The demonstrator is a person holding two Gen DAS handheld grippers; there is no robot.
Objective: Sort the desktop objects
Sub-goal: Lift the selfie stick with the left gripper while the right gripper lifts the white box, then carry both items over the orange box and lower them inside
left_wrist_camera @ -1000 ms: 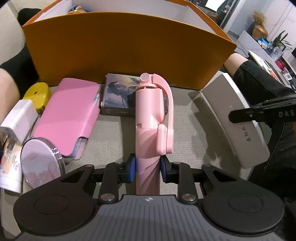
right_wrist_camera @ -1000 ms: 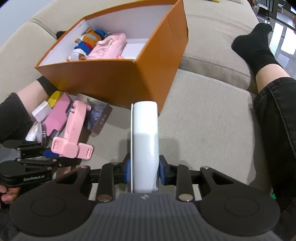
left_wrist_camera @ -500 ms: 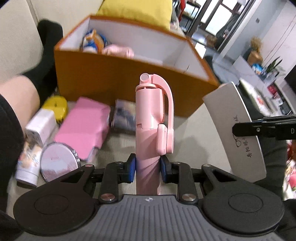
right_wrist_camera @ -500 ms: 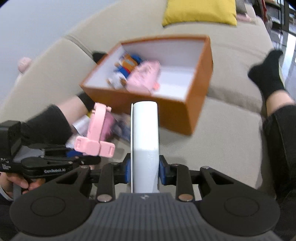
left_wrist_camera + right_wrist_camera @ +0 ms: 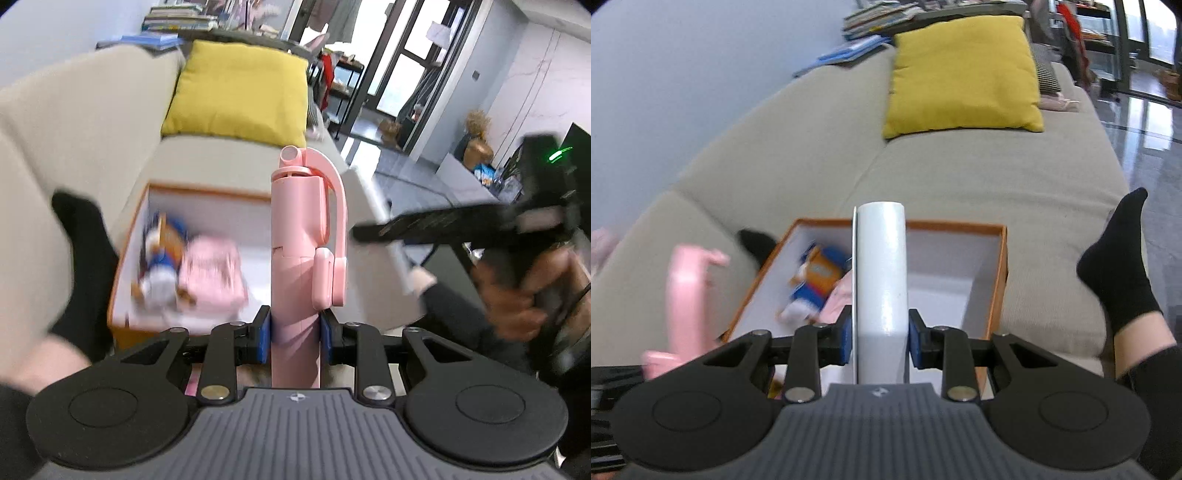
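Note:
My left gripper (image 5: 294, 329) is shut on a pink folding selfie stick (image 5: 301, 236), held upright above the near wall of the orange box (image 5: 127, 254). My right gripper (image 5: 880, 334) is shut on a white glasses case (image 5: 882, 280), raised over the same orange box (image 5: 997, 280). Inside the box lie a blue and orange plush toy (image 5: 814, 280) and a pink pouch (image 5: 212, 277). The pink stick (image 5: 685, 295) also shows at the left of the right wrist view. The white case (image 5: 380, 266) shows behind the stick in the left wrist view.
The box sits on a beige sofa (image 5: 923, 173) with a yellow cushion (image 5: 964, 72) at the back. A person's black-socked foot (image 5: 1115, 266) rests right of the box, another sock (image 5: 85, 251) left of it. Books (image 5: 871, 22) lie behind the sofa.
Both grippers have risen with their objects and tilted up, so the box's inside and the yellow cushion now show. The items on the seat in front of the box have dropped out of view.

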